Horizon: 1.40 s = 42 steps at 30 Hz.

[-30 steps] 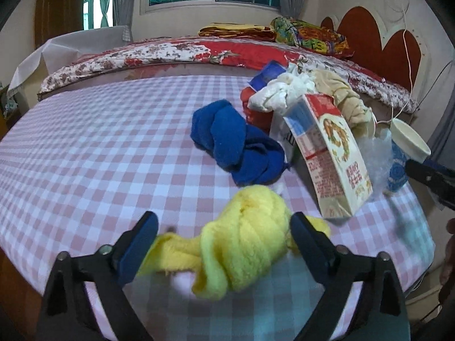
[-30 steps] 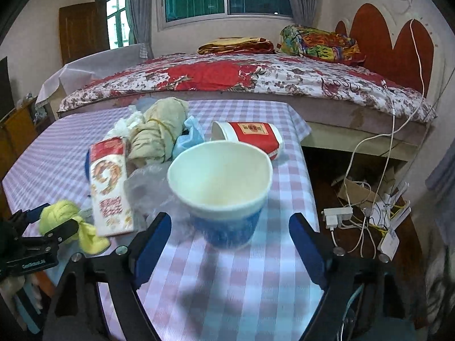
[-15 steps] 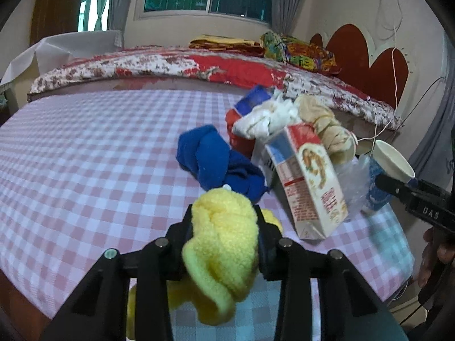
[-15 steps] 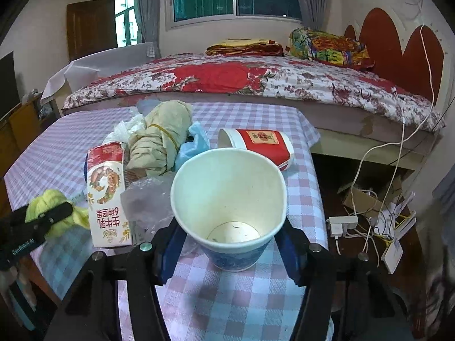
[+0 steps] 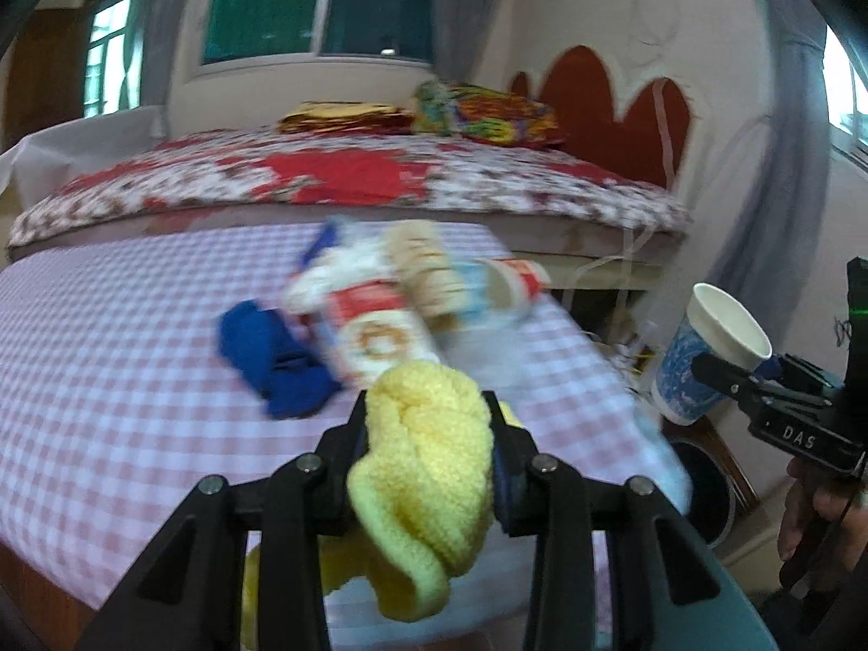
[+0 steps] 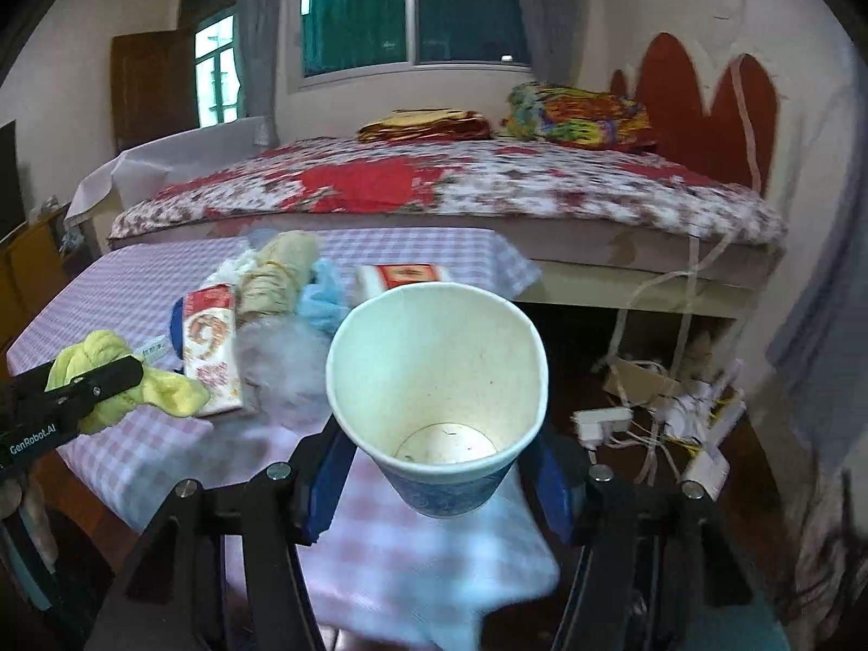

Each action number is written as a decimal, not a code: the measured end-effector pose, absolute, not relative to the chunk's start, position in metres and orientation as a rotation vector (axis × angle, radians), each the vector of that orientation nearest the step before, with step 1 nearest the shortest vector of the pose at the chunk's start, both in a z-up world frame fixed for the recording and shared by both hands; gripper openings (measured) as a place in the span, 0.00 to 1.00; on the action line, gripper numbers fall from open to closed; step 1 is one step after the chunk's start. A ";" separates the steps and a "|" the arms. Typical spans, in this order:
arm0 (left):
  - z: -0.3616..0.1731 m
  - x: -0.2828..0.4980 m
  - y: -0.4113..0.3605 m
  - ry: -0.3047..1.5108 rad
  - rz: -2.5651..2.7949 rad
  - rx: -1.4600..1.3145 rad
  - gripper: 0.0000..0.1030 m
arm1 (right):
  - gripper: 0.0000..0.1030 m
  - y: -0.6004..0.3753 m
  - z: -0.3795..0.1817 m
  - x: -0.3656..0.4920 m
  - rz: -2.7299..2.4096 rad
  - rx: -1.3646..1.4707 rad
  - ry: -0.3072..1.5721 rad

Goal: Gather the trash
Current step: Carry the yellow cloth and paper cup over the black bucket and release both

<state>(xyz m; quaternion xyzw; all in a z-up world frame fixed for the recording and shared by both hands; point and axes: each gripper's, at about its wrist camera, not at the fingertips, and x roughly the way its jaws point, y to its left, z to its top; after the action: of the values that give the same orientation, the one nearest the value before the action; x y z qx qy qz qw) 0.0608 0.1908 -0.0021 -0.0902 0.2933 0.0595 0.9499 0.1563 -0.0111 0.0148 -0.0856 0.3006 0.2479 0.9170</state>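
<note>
Now left claw (image 5: 428, 428) pinches the yellow cloth (image 5: 428, 466), right claw (image 6: 436, 466) clamps the paper cup (image 6: 436, 380); keep both grips firm and the cup upright.

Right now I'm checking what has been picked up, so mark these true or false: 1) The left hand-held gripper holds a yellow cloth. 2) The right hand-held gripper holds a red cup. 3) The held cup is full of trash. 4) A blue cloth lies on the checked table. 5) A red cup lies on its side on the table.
1) True: the left hand-held gripper is shut on the yellow cloth.
2) False: the right hand-held gripper holds a white and blue cup.
3) False: its inside looks empty.
4) True: the blue cloth lies on the table.
5) True: the red cup lies tipped over.
</note>
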 end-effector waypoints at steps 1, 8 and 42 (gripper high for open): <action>-0.001 0.064 0.182 0.597 0.095 -0.176 0.37 | 0.60 -0.022 0.016 0.154 0.494 -0.169 0.620; 0.001 0.084 0.107 0.609 -0.083 -0.116 0.37 | 0.60 -0.111 0.015 0.135 0.361 -0.142 0.635; -0.117 0.196 -0.132 0.929 -0.594 0.054 0.38 | 0.60 -0.304 -0.124 0.159 0.182 -0.034 0.877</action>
<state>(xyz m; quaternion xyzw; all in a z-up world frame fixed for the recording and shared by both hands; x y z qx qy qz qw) 0.1964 -0.1322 -0.1175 0.0256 0.4411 -0.2821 0.8516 0.1594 -0.3042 -0.1243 -0.0163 0.4241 0.0879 0.9012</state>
